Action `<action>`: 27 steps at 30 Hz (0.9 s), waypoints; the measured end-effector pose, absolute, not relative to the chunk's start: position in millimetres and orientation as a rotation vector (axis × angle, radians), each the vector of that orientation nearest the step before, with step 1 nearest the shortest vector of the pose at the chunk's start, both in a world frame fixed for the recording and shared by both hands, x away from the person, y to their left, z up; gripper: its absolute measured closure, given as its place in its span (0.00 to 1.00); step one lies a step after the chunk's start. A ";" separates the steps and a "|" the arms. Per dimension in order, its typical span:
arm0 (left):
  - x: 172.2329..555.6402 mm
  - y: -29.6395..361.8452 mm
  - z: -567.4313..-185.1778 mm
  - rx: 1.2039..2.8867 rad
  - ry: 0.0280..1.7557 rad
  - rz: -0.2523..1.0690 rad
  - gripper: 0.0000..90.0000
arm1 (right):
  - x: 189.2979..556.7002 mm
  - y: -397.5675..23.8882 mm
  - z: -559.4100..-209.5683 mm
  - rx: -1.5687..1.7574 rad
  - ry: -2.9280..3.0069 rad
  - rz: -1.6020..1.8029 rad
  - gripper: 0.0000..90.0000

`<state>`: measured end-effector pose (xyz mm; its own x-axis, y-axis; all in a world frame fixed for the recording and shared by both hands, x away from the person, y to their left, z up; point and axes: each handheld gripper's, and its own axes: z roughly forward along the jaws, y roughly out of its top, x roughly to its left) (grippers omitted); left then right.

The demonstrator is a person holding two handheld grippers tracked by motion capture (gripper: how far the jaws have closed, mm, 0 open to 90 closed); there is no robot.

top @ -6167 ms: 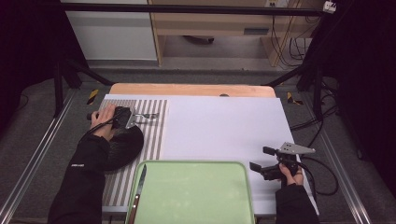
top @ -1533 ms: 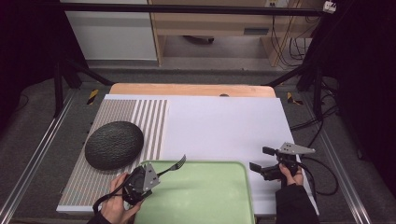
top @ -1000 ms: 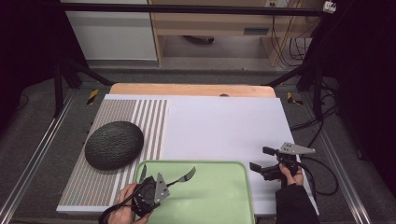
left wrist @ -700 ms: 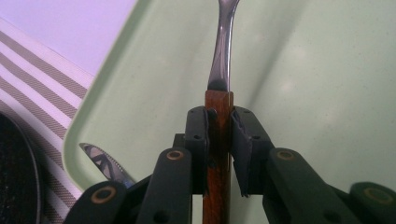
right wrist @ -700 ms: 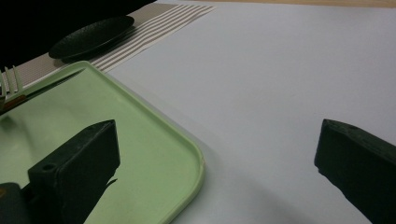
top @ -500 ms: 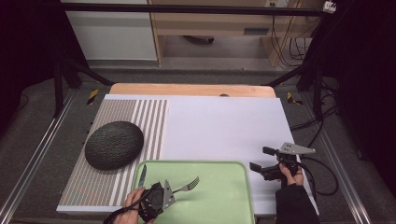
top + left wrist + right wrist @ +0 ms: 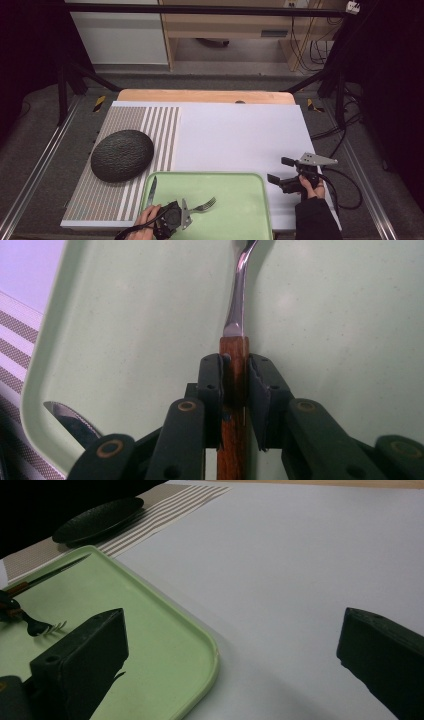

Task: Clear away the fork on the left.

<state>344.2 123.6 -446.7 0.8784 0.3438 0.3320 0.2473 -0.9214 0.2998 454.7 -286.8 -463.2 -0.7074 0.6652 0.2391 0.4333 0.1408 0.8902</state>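
Note:
My left gripper [image 7: 184, 214] is over the near left part of a light green tray [image 7: 240, 185], shut on the wooden handle of a fork [image 7: 206, 204]. In the left gripper view both pads clamp the brown handle [image 7: 233, 375], and the steel neck runs forward low over the tray floor [image 7: 130, 330]. Whether the tines touch the tray I cannot tell. A knife [image 7: 151, 190] lies along the tray's left side, with its blade tip [image 7: 70, 417] in sight. My right gripper [image 7: 281, 172] rests on the white mat right of the tray, open and with nothing between its fingers [image 7: 85, 650].
A dark round textured plate [image 7: 122, 155] sits on the striped placemat [image 7: 150, 125] left of the white mat [image 7: 240, 135]. From the right gripper view, the tray's rounded corner [image 7: 207, 652] is close by, with the fork [image 7: 42, 626] and knife [image 7: 50, 575] farther left.
My left gripper has carried the fork rightward and toward the tray's near edge, sinking lower over it. The right gripper has stayed put.

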 end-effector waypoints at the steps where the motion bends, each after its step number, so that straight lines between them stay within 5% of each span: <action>1: 343.8 123.7 -446.9 2.800 0.440 0.564 0.85 | 454.7 -286.8 -463.2 1.082 2.202 1.598 0.00; 6: 343.4 124.1 -447.9 2.798 0.432 0.530 0.81 | 454.6 -286.7 -463.2 1.084 2.201 1.601 0.00; 20: 353.3 132.7 -437.5 2.616 0.474 0.344 0.53 | 454.6 -286.6 -463.2 1.084 2.202 1.599 0.00; 27: 361.2 133.2 -435.4 2.525 0.472 0.247 0.58 | 454.7 -286.5 -463.3 1.085 2.200 1.599 0.00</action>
